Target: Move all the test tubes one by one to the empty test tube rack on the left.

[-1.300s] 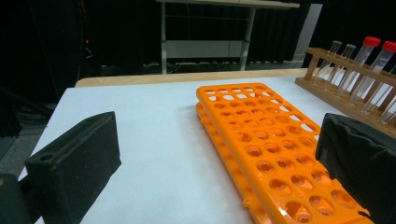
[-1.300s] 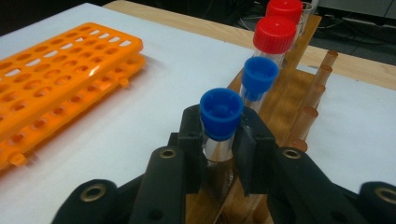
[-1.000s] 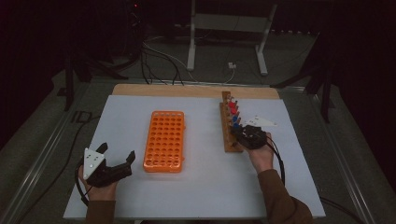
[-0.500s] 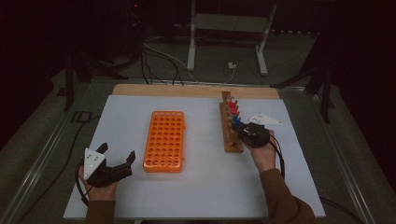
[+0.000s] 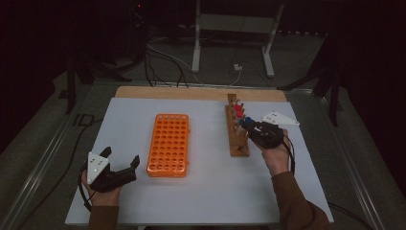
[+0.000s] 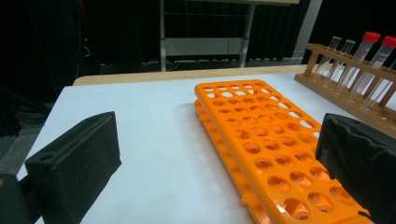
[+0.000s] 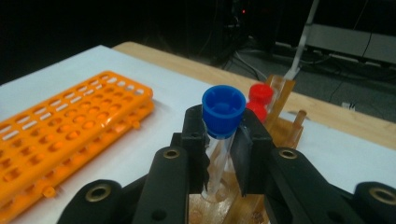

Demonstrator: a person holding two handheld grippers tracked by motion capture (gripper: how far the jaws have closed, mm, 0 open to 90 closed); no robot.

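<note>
My right gripper [image 7: 219, 154] is shut on a clear tube with a blue cap [image 7: 223, 111], held upright just above the wooden rack [image 7: 280, 126]; the tube's lower end still sits at a rack hole. In the high view this gripper [image 5: 249, 127] is at the rack [image 5: 237, 139], which holds red-capped tubes [image 5: 236, 109]. An orange rack [image 5: 168, 143] lies flat in the middle of the white table. My left gripper [image 5: 122, 165] rests open near the front left corner of the table, its jaws pointing at the orange rack [image 6: 261, 140], nothing between them.
The white board [image 5: 206, 191] covers the table, with a wooden strip along its far edge. Cables and a metal stand [image 5: 230, 38] lie on the floor beyond. In the left gripper view the wooden rack [image 6: 345, 88] with clear and red-capped tubes stands at the right.
My right gripper has lifted the blue-capped tube a little higher out of the wooden rack. The left gripper has stayed where it was.
</note>
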